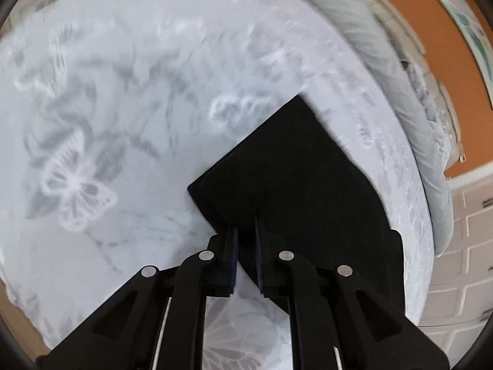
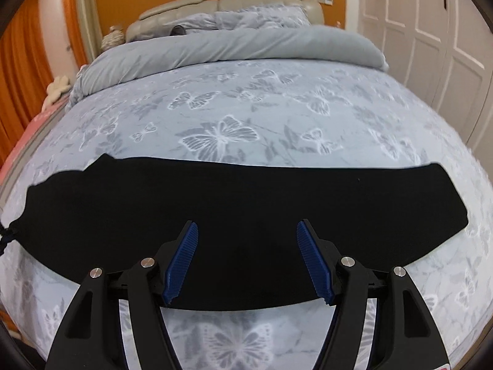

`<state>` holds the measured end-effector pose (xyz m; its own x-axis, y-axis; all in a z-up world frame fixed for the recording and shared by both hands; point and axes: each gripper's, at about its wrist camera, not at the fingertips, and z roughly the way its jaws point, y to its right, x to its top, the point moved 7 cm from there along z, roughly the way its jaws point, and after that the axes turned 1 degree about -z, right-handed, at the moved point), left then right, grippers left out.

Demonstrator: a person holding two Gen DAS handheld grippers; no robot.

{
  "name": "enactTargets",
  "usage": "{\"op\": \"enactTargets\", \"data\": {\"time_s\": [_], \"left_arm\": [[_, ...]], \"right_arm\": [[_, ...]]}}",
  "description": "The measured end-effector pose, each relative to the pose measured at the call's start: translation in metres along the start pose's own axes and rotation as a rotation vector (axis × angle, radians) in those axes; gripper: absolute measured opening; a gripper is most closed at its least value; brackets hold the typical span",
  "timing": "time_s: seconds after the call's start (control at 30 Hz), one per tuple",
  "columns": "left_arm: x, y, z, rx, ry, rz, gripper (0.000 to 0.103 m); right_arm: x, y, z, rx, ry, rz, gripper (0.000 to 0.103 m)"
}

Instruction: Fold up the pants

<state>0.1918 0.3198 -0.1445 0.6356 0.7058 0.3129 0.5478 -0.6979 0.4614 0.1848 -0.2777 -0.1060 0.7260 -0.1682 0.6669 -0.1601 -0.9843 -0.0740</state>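
Observation:
Black pants (image 2: 240, 212) lie flat across the near part of a bed, folded lengthwise into a long strip, waist end with a drawstring at the left. My right gripper (image 2: 246, 231) is open, hovering over the strip's middle near its front edge, holding nothing. In the left wrist view my left gripper (image 1: 245, 234) has its jaws nearly together, pinching an edge of the black pants (image 1: 292, 178) near a corner. That view is blurred.
The bed sheet (image 2: 222, 117) is pale blue with white butterflies. A grey duvet (image 2: 215, 49) is bunched at the far end before pillows and a beige headboard (image 2: 222, 3). White wardrobe doors (image 2: 431, 30) stand at the right, orange curtains (image 2: 21, 61) at the left.

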Motion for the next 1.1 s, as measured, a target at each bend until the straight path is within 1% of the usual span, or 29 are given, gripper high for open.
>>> {"op": "enactTargets", "data": {"time_s": [0.07, 0.1, 0.13, 0.2, 0.23, 0.27, 0.3, 0.33, 0.37, 0.4, 0.47, 0.5, 0.57, 0.6, 0.63, 0.67, 0.7, 0.77, 0.8, 0.83, 0.9, 0.93, 1.0, 1.03, 1.1], "left_arm": [[-0.003, 0.006, -0.011, -0.001, 0.051, 0.031, 0.01], [-0.004, 0.013, -0.018, -0.001, 0.08, 0.061, 0.011], [-0.005, 0.019, -0.023, 0.012, 0.103, 0.085, 0.011], [-0.012, 0.027, -0.037, 0.049, 0.175, 0.125, 0.013], [-0.008, 0.033, -0.042, 0.073, 0.213, 0.135, 0.014], [-0.009, 0.035, -0.051, 0.109, 0.26, 0.151, 0.022], [-0.006, 0.036, -0.053, 0.149, 0.281, 0.154, 0.044], [-0.005, 0.027, -0.057, 0.185, 0.284, 0.141, 0.055], [-0.002, 0.023, -0.057, 0.217, 0.298, 0.097, 0.057], [0.0, 0.021, -0.058, 0.214, 0.309, 0.072, 0.057], [0.003, 0.022, -0.055, 0.188, 0.301, 0.061, 0.057], [0.001, 0.025, -0.053, 0.178, 0.289, 0.07, 0.057], [-0.003, 0.032, -0.046, 0.178, 0.276, 0.108, 0.057], [-0.006, 0.035, -0.041, 0.183, 0.264, 0.127, 0.058], [-0.009, 0.04, -0.034, 0.18, 0.242, 0.146, 0.058], [-0.014, 0.044, -0.028, 0.173, 0.218, 0.166, 0.058], [-0.017, 0.048, -0.022, 0.175, 0.205, 0.182, 0.058], [-0.022, 0.056, -0.013, 0.198, 0.185, 0.221, 0.058], [-0.025, 0.06, -0.009, 0.2, 0.174, 0.246, 0.058], [-0.026, 0.063, -0.007, 0.199, 0.17, 0.261, 0.058], [-0.028, 0.069, -0.005, 0.213, 0.17, 0.298, 0.06], [-0.028, 0.072, -0.005, 0.22, 0.173, 0.315, 0.061], [-0.028, 0.075, -0.007, 0.24, 0.19, 0.332, 0.072], [-0.028, 0.077, -0.008, 0.246, 0.2, 0.337, 0.073], [-0.032, 0.084, -0.008, 0.246, 0.206, 0.354, 0.073]], "right_arm": [[0.001, 0.008, 0.0, 0.015, -0.005, 0.034, 0.065], [0.001, 0.012, 0.0, 0.023, -0.005, 0.05, 0.065], [0.002, 0.014, 0.0, 0.04, -0.002, 0.069, 0.065], [0.006, 0.006, 0.004, 0.09, -0.004, 0.06, 0.062], [0.01, -0.005, 0.006, 0.126, -0.002, 0.037, 0.057], [0.013, -0.016, 0.009, 0.154, -0.004, 0.012, 0.058], [0.017, -0.031, 0.014, 0.189, -0.014, -0.014, 0.058], [0.022, -0.058, 0.023, 0.241, -0.037, -0.058, 0.058], [0.024, -0.074, 0.029, 0.263, -0.045, -0.086, 0.058], [0.027, -0.093, 0.036, 0.28, -0.054, -0.126, 0.058], [0.032, -0.142, 0.057, 0.297, -0.074, -0.232, 0.057], [0.034, -0.164, 0.067, 0.302, -0.084, -0.28, 0.051], [0.036, -0.209, 0.089, 0.329, -0.117, -0.359, 0.003], [0.037, -0.227, 0.098, 0.341, -0.131, -0.38, 0.0], [0.039, -0.252, 0.111, 0.357, -0.14, -0.408, 0.0], [0.04, -0.265, 0.119, 0.356, -0.144, -0.43, 0.0], [0.042, -0.282, 0.14, 0.325, -0.159, -0.466, 0.0], [0.049, -0.295, 0.173, 0.256, -0.162, -0.485, 0.0], [0.057, -0.298, 0.183, 0.243, -0.138, -0.48, 0.0], [0.068, -0.299, 0.191, 0.235, -0.129, -0.447, 0.0], [0.08, -0.296, 0.194, 0.256, -0.149, -0.369, 0.0], [0.082, -0.296, 0.185, 0.28, -0.14, -0.352, 0.001], [0.074, -0.297, 0.169, 0.32, -0.125, -0.371, 0.002], [0.064, -0.297, 0.167, 0.328, -0.134, -0.395, 0.002], [0.054, -0.291, 0.176, 0.287, -0.151, -0.431, 0.0]]}}
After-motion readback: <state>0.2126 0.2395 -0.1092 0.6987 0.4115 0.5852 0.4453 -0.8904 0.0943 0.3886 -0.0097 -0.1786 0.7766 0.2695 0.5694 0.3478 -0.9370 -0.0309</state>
